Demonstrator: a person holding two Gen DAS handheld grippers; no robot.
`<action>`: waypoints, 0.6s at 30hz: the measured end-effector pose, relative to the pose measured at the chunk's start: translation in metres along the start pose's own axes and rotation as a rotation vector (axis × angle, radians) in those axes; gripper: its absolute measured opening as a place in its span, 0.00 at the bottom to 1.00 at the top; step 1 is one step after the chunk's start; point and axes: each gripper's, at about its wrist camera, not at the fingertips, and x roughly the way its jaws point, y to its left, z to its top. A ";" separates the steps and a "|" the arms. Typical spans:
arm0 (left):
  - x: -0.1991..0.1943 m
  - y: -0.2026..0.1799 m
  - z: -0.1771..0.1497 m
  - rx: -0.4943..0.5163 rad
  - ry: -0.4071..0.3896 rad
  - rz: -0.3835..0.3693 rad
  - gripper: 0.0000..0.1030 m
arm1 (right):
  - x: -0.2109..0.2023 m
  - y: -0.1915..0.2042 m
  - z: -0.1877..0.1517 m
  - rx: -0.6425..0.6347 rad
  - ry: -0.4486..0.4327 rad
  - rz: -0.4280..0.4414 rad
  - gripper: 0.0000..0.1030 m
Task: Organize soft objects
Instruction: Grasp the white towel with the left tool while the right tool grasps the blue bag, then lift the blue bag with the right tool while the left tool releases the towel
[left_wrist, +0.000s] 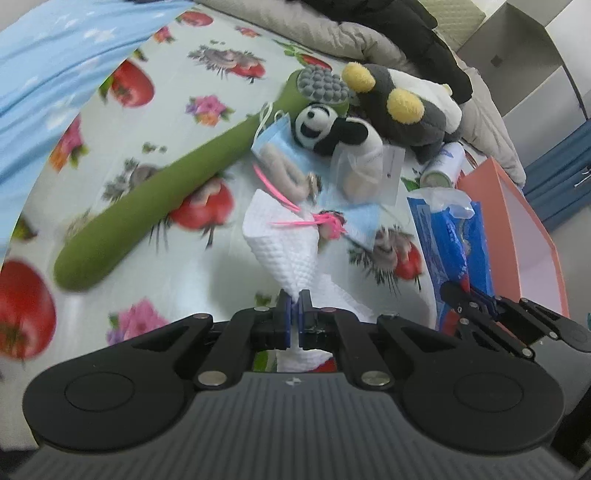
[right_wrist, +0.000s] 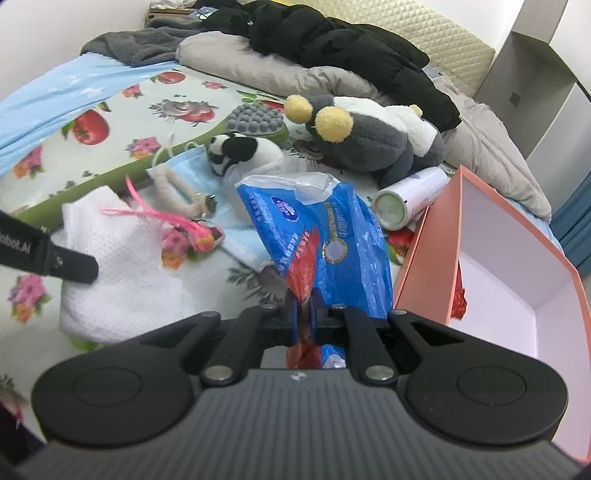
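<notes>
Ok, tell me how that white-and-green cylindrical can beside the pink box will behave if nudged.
The white-and-green cylindrical can lies on its side, so it will probably roll. The soft flowered bedsheet may slow it, and the pink box wall right beside it would likely stop it. It looks rigid, unlike the plush toys.

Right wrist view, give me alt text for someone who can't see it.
The right gripper is shut on a blue plastic bag over a fruit-print bedsheet, beside an open pink box. Behind lie a panda plush and white cloth.
</notes>
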 end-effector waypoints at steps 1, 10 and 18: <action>-0.003 0.002 -0.005 -0.002 0.006 -0.001 0.04 | -0.004 0.002 -0.002 0.000 0.001 0.002 0.10; -0.019 0.029 -0.040 -0.017 0.062 0.005 0.04 | -0.027 0.017 -0.026 0.029 0.073 0.078 0.11; -0.031 0.039 -0.051 -0.001 0.074 0.038 0.07 | -0.040 0.018 -0.038 0.122 0.112 0.214 0.24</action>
